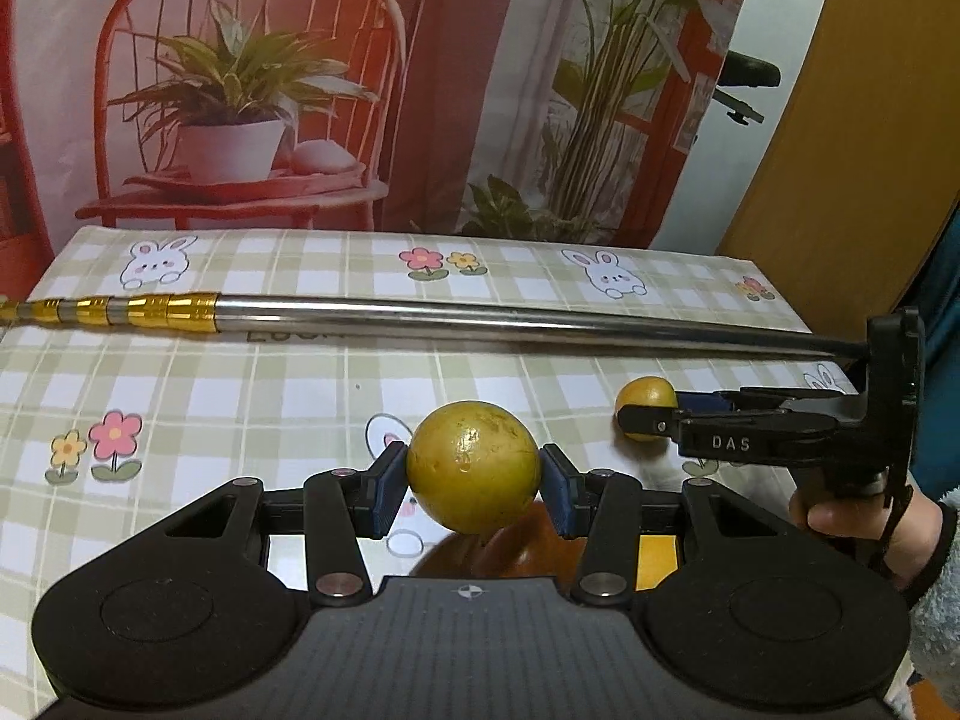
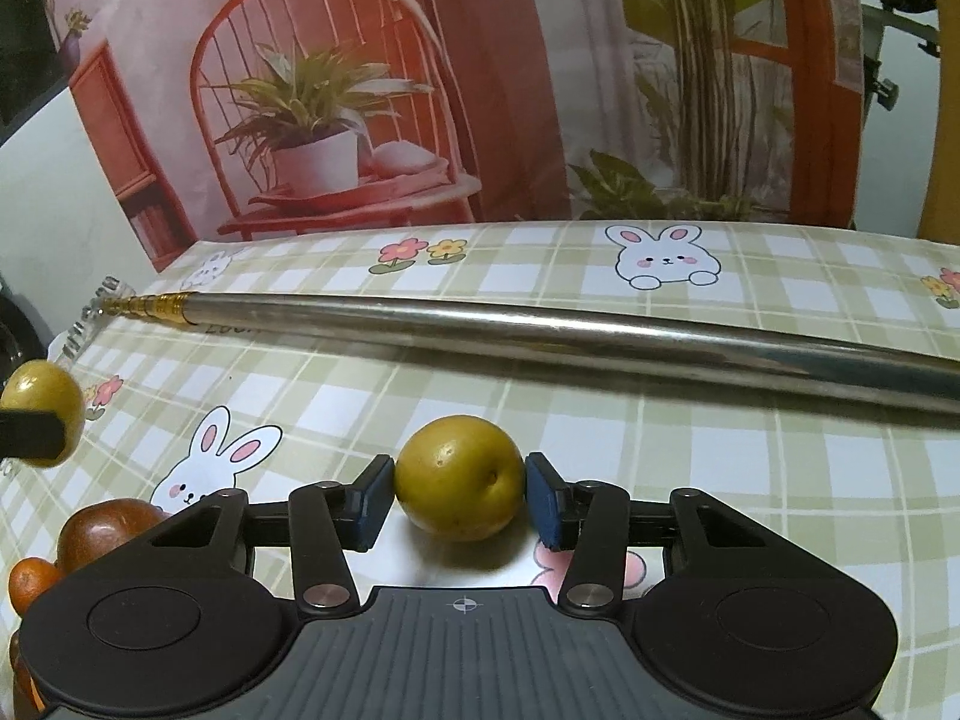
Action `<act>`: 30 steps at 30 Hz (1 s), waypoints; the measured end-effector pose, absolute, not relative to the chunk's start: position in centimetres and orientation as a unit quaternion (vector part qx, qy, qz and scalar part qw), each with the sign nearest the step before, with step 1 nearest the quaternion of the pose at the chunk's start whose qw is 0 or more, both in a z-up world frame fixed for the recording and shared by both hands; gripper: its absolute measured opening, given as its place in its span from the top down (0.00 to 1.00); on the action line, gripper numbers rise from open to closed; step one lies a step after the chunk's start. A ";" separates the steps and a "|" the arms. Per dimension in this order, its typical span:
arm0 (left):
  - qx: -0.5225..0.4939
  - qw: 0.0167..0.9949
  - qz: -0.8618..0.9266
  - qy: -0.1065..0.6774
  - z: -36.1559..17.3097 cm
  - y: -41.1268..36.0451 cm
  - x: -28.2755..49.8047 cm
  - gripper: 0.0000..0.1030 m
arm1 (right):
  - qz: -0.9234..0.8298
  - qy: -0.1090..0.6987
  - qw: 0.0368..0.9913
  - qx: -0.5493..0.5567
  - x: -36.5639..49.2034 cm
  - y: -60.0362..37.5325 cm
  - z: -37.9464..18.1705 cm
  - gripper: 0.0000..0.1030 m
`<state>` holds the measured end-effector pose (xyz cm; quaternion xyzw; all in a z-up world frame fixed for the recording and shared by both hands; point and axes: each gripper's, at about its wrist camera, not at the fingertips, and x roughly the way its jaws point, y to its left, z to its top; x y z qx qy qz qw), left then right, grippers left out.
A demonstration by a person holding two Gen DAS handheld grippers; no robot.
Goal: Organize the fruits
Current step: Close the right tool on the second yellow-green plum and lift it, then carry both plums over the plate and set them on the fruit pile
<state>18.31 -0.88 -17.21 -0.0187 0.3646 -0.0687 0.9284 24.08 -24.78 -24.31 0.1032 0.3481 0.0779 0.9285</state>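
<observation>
Left tongs (image 1: 474,480) clamp a yellow-green fruit (image 1: 474,465); right tongs (image 2: 459,495) clamp another fruit (image 2: 459,477).

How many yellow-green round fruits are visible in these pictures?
2: one yellow-green fruit between the left gripper pads, another between the right gripper pads. More may be hidden.
</observation>
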 end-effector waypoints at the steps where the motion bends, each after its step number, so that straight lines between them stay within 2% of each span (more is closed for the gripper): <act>1: -0.020 0.928 -0.068 0.365 -17.2 -0.8 18.1 0.52 | 0.077 0.348 0.928 0.104 24.0 -24.8 -24.3 0.58; 30: 0.012 0.914 -0.116 0.389 -18.9 -3.3 14.9 0.52 | 0.087 0.307 0.933 0.167 16.8 -24.9 -22.0 0.58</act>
